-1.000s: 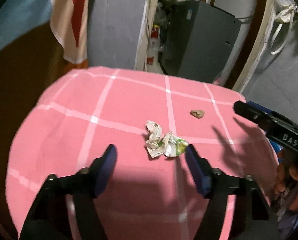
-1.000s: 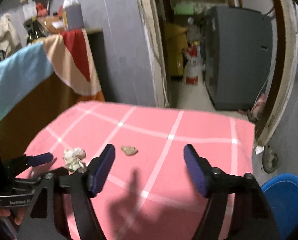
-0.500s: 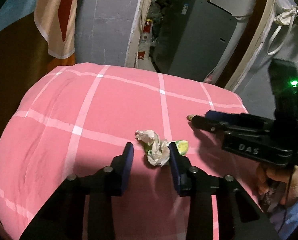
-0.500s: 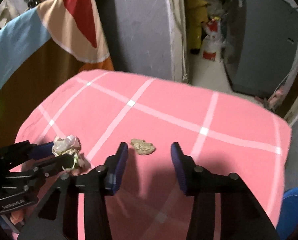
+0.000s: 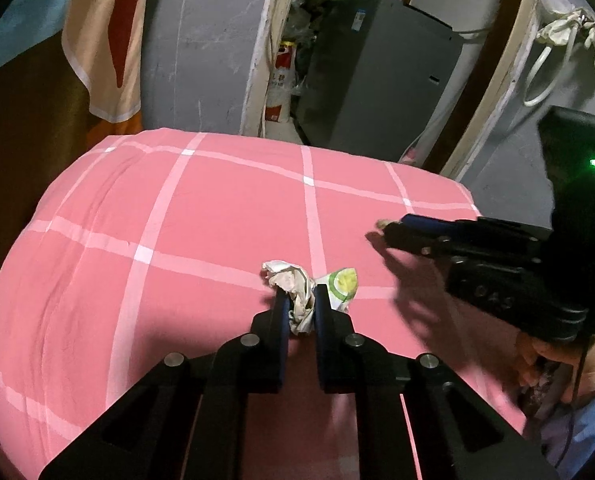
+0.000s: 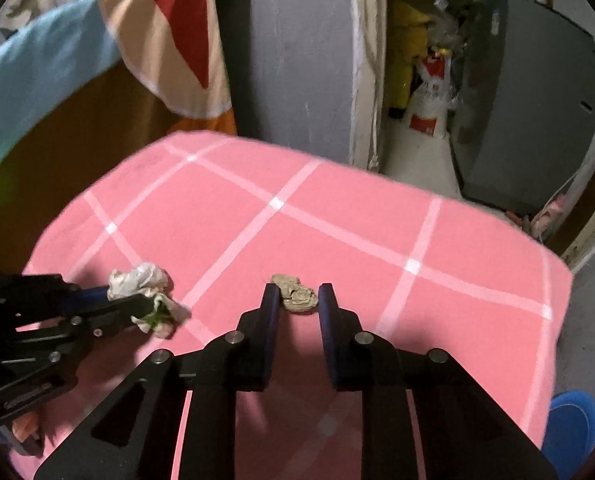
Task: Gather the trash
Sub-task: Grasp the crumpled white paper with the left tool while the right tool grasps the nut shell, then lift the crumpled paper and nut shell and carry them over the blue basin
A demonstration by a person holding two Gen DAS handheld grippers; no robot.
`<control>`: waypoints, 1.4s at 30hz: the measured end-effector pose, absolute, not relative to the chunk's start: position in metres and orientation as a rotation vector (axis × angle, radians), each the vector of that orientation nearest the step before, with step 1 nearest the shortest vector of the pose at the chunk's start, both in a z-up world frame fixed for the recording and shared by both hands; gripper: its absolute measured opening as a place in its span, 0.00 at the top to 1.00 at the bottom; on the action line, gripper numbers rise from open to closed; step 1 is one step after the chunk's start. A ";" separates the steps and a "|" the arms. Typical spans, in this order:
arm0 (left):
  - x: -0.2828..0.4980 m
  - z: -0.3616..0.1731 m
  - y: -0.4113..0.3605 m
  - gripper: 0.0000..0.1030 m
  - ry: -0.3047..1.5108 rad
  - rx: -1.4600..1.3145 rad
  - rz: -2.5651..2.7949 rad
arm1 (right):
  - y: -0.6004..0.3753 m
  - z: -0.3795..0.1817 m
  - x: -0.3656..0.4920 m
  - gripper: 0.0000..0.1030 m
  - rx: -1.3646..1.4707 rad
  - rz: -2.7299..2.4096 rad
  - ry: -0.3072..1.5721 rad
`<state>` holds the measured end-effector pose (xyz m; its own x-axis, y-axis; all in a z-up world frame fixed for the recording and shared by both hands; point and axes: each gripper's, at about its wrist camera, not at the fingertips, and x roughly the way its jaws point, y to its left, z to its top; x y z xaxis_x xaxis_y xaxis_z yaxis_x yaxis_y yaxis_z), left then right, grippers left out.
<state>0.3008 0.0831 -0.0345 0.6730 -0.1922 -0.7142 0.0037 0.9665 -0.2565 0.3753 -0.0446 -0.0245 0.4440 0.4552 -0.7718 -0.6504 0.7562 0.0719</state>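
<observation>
L gripper (image 5: 301,304) closing, pads pinching crumpled wrapper (image 5: 297,292) on pink checked cloth (image 5: 197,220); R gripper (image 6: 297,300) closing round small tan scrap (image 6: 295,294) just beside, same cloth.

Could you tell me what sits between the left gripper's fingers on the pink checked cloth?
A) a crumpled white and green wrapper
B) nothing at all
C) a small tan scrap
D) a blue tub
A: the left gripper has its jaws closing on the crumpled white and green wrapper, which bulges out between the pads, while the small tan scrap lies at the right gripper.
</observation>
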 end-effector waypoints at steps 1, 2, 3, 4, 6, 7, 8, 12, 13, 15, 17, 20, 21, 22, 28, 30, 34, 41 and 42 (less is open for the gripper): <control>0.298 -0.033 0.082 0.92 0.817 -0.244 -0.114 | -0.049 -0.021 0.371 0.83 -0.245 0.688 0.852; 0.297 -0.032 0.082 0.92 0.807 -0.244 -0.115 | -0.055 -0.017 0.365 0.83 -0.238 0.688 0.827; 0.294 -0.029 0.080 0.92 0.788 -0.244 -0.117 | -0.059 -0.014 0.361 0.83 -0.229 0.688 0.809; 0.290 -0.025 0.078 0.92 0.768 -0.243 -0.123 | -0.066 -0.011 0.355 0.83 -0.213 0.685 0.782; 0.284 -0.019 0.072 0.92 0.735 -0.245 -0.133 | -0.080 -0.002 0.342 0.83 -0.173 0.684 0.722; 0.281 -0.015 0.069 0.92 0.716 -0.246 -0.138 | -0.089 0.002 0.335 0.83 -0.151 0.676 0.687; 0.278 -0.011 0.065 0.92 0.699 -0.246 -0.143 | -0.097 0.007 0.327 0.83 -0.129 0.669 0.647; 0.262 0.011 0.045 0.92 0.600 -0.228 -0.166 | -0.127 0.023 0.299 0.83 -0.073 0.624 0.519; 0.258 0.017 0.039 0.92 0.576 -0.222 -0.173 | -0.134 0.027 0.293 0.83 -0.059 0.609 0.488; 0.252 0.028 0.029 0.92 0.535 -0.214 -0.186 | -0.147 0.035 0.281 0.83 -0.030 0.589 0.435; 0.246 0.037 0.021 0.92 0.502 -0.198 -0.196 | -0.161 0.041 0.267 0.83 -0.016 0.559 0.377; 0.236 0.049 0.005 0.92 0.456 -0.169 -0.215 | -0.178 0.048 0.250 0.83 0.002 0.525 0.309; 0.233 0.053 -0.001 0.92 0.443 -0.160 -0.222 | -0.182 0.050 0.247 0.83 0.007 0.518 0.294; 0.229 0.057 -0.006 0.92 0.429 -0.152 -0.229 | -0.186 0.053 0.241 0.83 0.011 0.509 0.275; 0.216 0.067 -0.028 0.92 0.377 -0.123 -0.258 | -0.208 0.065 0.213 0.83 0.017 0.457 0.175; 0.211 0.068 -0.034 0.92 0.364 -0.123 -0.266 | -0.213 0.068 0.207 0.83 0.016 0.444 0.156; 0.206 0.072 -0.050 0.92 0.334 -0.113 -0.287 | -0.227 0.073 0.193 0.83 0.015 0.399 0.108; 0.202 0.075 -0.080 0.92 0.314 -0.098 -0.336 | -0.260 0.073 0.182 0.83 0.037 0.302 0.075; 0.202 0.075 -0.085 0.92 0.314 -0.096 -0.344 | -0.265 0.072 0.181 0.83 0.036 0.291 0.076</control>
